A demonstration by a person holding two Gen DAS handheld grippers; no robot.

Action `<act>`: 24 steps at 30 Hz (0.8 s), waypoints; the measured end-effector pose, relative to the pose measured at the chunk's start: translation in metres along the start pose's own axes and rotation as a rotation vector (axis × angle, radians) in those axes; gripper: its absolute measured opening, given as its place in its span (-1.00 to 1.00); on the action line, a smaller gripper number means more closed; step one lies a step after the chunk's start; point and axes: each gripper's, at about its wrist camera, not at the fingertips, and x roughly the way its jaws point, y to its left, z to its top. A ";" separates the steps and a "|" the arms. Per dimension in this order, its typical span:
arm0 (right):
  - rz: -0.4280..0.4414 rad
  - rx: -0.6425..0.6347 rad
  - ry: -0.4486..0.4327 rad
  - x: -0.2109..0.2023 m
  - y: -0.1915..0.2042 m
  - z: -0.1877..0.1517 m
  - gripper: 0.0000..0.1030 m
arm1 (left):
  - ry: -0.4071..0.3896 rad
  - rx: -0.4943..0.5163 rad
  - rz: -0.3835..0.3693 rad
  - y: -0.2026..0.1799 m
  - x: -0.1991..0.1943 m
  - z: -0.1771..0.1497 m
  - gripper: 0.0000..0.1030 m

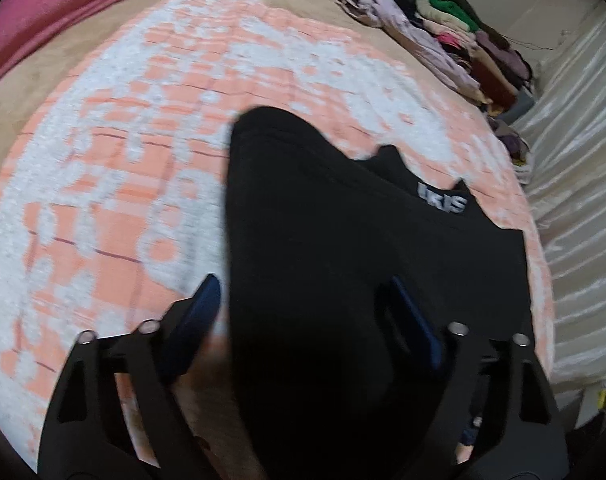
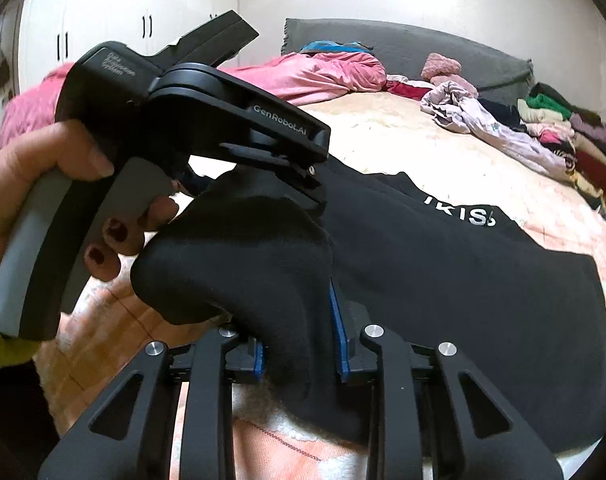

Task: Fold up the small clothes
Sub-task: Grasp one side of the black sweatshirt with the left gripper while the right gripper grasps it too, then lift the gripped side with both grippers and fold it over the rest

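We see a bed covered with a beige blanket, and on it lies an orange and white patterned cover. A pink bedspread is bunched at the far side, near a grey headboard. White wardrobe doors stand behind it.

On the patterned cover lies the black garment, the largest piece of clothing. It has white letters near its far edge. Most of it is spread flat, but the near corner is lifted from the cover.

Along the far right edge of the bed there is a pile of folded clothes in green, cream, purple and dark red, and beside it a crumpled lilac garment.

The left gripper, held by a hand with dark painted nails, is placed over a raised fold of the black garment. In the left wrist view its blue pads stand apart on both sides of the fabric, and we cannot tell whether they press on it.

The right gripper has its blue pads close together, and a bunch of the black fabric is pinched between them and held up from the cover.
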 end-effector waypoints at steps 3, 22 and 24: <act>0.009 0.018 -0.010 -0.004 -0.002 0.000 -0.55 | -0.007 0.030 0.015 -0.013 -0.001 -0.003 -0.09; 0.024 0.151 -0.148 -0.060 -0.042 -0.004 -0.64 | -0.137 0.164 0.054 -0.099 -0.050 -0.006 -0.53; 0.022 0.179 -0.165 -0.069 -0.052 -0.007 -0.65 | -0.142 0.182 0.048 -0.113 -0.052 -0.007 -0.53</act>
